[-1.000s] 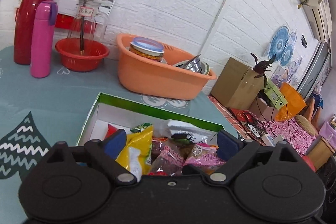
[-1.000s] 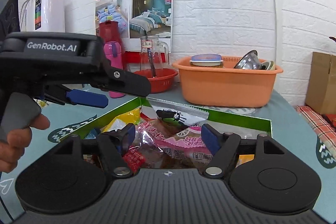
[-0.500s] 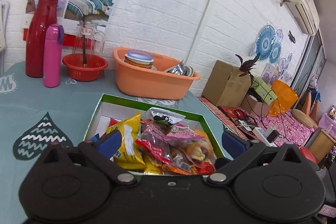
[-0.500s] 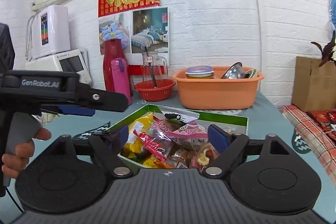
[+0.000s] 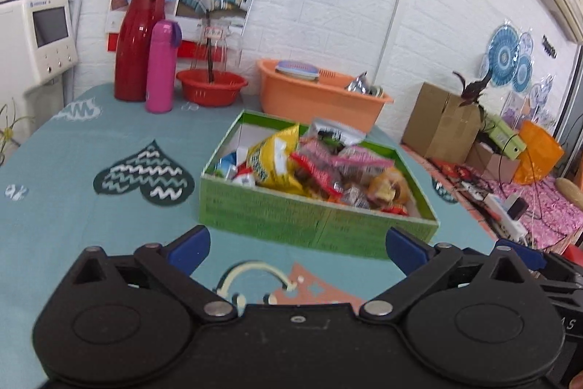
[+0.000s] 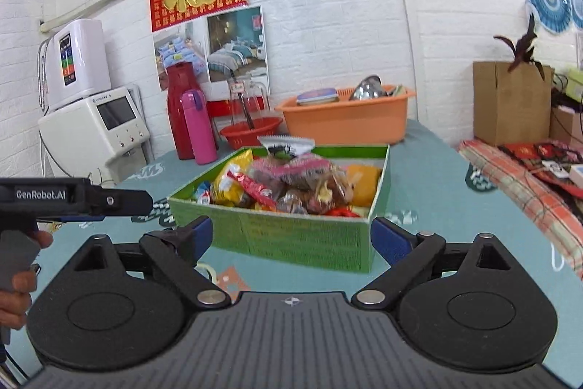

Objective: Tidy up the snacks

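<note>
So both grippers are hanging out on the near side of the green box (image 5: pixel 313 225), which sits on the teal tablecloth (image 5: pixel 91 141) and is piled full of snack packets. The left gripper (image 5: pixel 297 245) has its blue-tipped fingers spread wide with nothing between them, just tablecloth showing through the gap. Same deal for the right gripper (image 6: pixel 289 237): wide open, empty, lined up with the near wall of the box but not touching it.

In the box there's a big yellow bag (image 5: pixel 277 163) toward the left, a pink-banded packet (image 6: pixel 295 166) on top in the middle, a red wrapper (image 6: pixel 251 186) lying diagonally, and a white packet with a dark picture (image 6: pixel 286 144) propped up at the far end. Lots of smaller wrapped bits underneath, too jumbled to sort out.

From the right wrist view you can see the left gripper off to the left, a hand (image 6: pixel 16 279) wrapped around its grey handle.

Far side of the table: a tall red flask (image 5: pixel 136 42) with a pink bottle (image 5: pixel 162 66) just beside it, then a red bowl (image 5: pixel 211 88), then an orange tub (image 5: pixel 320 97) with a tin and some metal bowls in it. Cardboard box (image 5: pixel 442 121) sits off the table to the right, by the wall.
</note>
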Motion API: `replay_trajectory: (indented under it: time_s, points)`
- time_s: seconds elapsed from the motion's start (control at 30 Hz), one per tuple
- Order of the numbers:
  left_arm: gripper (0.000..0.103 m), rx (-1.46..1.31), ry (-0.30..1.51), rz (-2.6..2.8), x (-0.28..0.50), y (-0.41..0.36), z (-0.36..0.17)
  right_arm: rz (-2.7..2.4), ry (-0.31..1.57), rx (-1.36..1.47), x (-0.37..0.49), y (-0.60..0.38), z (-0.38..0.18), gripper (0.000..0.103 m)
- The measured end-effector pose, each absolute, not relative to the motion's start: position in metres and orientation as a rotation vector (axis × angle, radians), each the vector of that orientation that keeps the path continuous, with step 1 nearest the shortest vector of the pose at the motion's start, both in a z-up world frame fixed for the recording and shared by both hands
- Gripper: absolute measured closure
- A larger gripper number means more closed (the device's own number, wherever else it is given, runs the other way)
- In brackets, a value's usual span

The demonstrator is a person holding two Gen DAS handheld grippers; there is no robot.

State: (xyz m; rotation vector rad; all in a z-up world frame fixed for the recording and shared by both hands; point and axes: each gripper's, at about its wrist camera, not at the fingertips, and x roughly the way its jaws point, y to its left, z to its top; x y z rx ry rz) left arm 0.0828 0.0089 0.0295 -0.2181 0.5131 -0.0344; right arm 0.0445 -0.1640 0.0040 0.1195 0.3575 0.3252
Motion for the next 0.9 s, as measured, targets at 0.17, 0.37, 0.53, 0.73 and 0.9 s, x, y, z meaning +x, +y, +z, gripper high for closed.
replay_trajectory:
  time_s: [0.17,0.37,0.53,0.73,0.9]
  points:
    - [0.000,-0.206,0.544,-0.002,0.080,0.003,0.015,0.319,0.392,0.120,0.041,-0.161,-0.007,0.000]
    - [0.000,-0.198,0.568,0.014,0.080,0.001,0.009,0.317,0.393,0.104,0.041,-0.157,-0.009,0.000]
    - [0.000,-0.184,0.560,0.028,0.079,0.000,0.012,0.314,0.402,0.101,0.044,-0.158,-0.010,0.000]
    - [0.000,-0.163,0.562,0.034,0.080,-0.001,0.010,0.304,0.406,0.084,0.046,-0.157,-0.013,0.000]
    - [0.000,-0.159,0.557,0.024,0.078,-0.002,0.011,0.307,0.411,0.085,0.048,-0.157,-0.012,0.000]
